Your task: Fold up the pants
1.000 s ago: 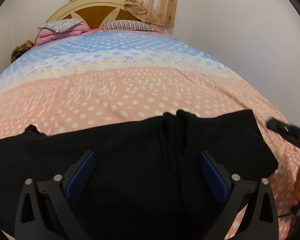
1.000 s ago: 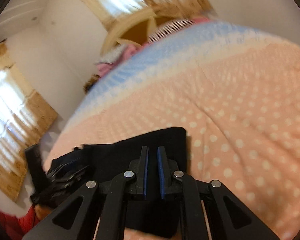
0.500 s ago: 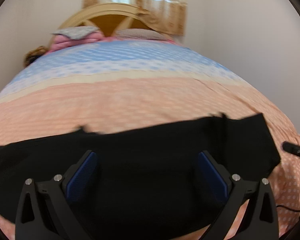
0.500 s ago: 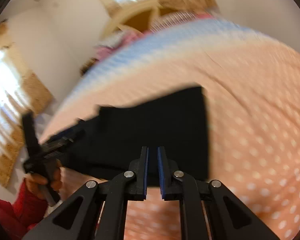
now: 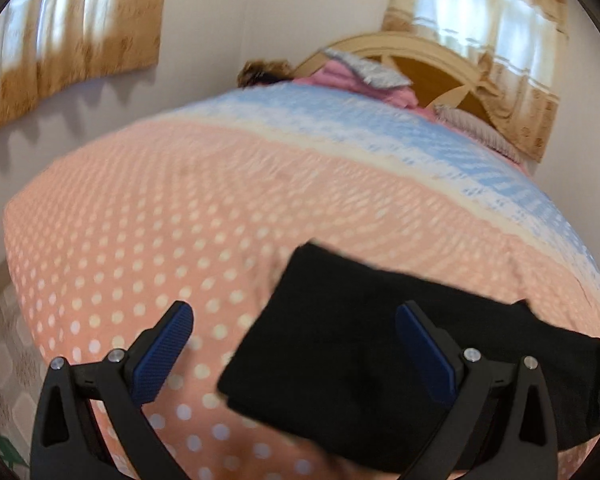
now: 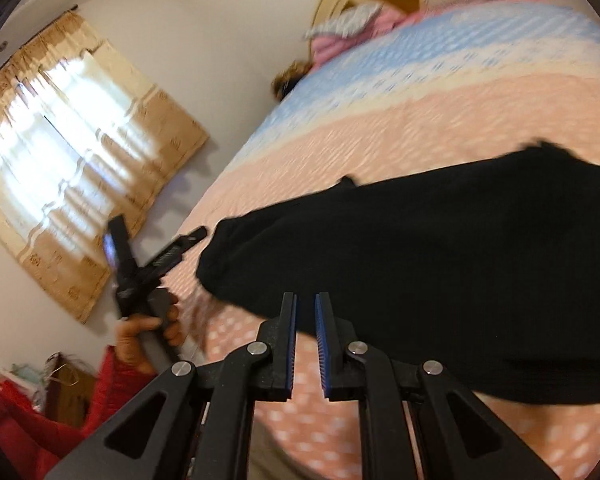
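Two grippers over bed (image 5: 148, 216). Black pants (image 5: 364, 344) flat on peach dotted bedspread (image 6: 440, 128), near bed's near edge, folded into long band. Left gripper (image 5: 294, 344) spread wide, pads clear of cloth, nothing between. Right gripper (image 6: 305, 344) almost closed, narrow gap, empty, just short of pants' edge. Left hand (image 6: 148, 328), red sleeve (image 6: 100, 392), beside bed.
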### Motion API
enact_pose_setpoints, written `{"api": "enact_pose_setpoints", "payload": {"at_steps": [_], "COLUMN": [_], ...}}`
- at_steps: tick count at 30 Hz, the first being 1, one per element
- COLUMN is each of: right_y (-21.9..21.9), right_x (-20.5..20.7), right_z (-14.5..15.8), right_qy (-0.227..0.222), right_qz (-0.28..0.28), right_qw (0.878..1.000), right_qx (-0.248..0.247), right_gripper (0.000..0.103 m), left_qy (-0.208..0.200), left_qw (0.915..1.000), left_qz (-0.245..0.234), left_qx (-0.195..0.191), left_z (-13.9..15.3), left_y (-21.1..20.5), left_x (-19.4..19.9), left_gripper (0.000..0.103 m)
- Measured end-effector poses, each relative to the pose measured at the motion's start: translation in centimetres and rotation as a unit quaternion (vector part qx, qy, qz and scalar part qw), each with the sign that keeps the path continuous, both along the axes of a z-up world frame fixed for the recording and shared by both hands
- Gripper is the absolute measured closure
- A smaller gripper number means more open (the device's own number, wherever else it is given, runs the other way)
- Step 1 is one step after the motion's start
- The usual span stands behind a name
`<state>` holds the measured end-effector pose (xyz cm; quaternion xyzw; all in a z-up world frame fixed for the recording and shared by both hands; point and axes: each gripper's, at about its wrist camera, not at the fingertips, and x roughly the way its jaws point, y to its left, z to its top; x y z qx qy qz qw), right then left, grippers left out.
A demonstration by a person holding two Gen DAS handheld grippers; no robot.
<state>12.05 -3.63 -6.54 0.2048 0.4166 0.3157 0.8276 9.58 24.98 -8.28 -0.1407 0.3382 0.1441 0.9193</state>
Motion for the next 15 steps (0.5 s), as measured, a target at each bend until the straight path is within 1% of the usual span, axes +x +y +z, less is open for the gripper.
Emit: {"api": "enact_pose_setpoints", "payload": {"at_steps": [2,5,8,11,12,15], "right_y": [1.4,3.6,6.0,8.2,9.1,10.5], "right_x": [0.5,1.2,1.5,0.0,-0.6,-1.7], "right_z": [1.8,6.0,10.2,14.0,14.9,16.0], "right_qy": [0.016,0.049,0.066,0.06,0.06,0.065], "right_qz": [0.016,0.036,0.052,0.1,0.116,0.142], "right_qw": [1.0,0.995,0.992,0.987,0.986,0.983], "right_qx": [0.016,0.073,0.092,0.108,0.106,0.1], "right_gripper": [0.093,0.093,0.093,0.093,0.093,0.092], "left_qy": [0.009,0.02,0.021,0.024,0.024,0.025], "left_qw": [0.9996,0.9982,0.9988,0.999,0.999,0.999], "left_qz": [-0.007,-0.022,-0.031,-0.034,-0.033,-0.03], "left_qx": [-0.025,-0.052,-0.031,-0.017,-0.017,-0.019], "left_z": [-1.4,-2.5,-2.5,-2.5,-2.6,-2.5], "left_y": [0.1,-0.4,-1.5,-1.9,-1.6,-1.4], "left_x": [0.3,0.8,1.0,1.2,1.2,1.5], "left_gripper": [0.0,0.0,0.0,0.0,0.0,0.0]}}
